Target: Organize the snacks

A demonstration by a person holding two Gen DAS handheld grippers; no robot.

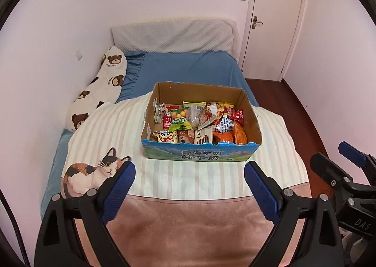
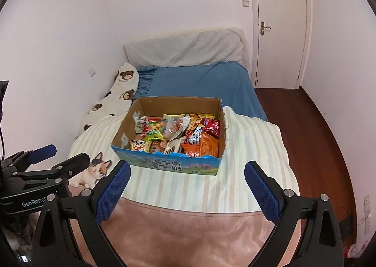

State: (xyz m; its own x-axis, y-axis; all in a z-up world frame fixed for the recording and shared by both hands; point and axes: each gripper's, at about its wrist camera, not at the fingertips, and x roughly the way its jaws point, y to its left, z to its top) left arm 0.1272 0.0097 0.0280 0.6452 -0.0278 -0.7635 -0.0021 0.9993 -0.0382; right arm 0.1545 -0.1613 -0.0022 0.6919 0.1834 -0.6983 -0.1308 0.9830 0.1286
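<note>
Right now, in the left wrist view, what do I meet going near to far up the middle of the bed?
Pink blanket → striped blanket → snack box → blue sheet → grey headboard cushion

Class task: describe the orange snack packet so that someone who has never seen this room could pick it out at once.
Find the bed with the blue sheet; an open cardboard box with a blue printed front stands on the striped blanket. Look in its front right corner. The orange packet lies there, the only large plain-orange bag among the snacks.
</note>
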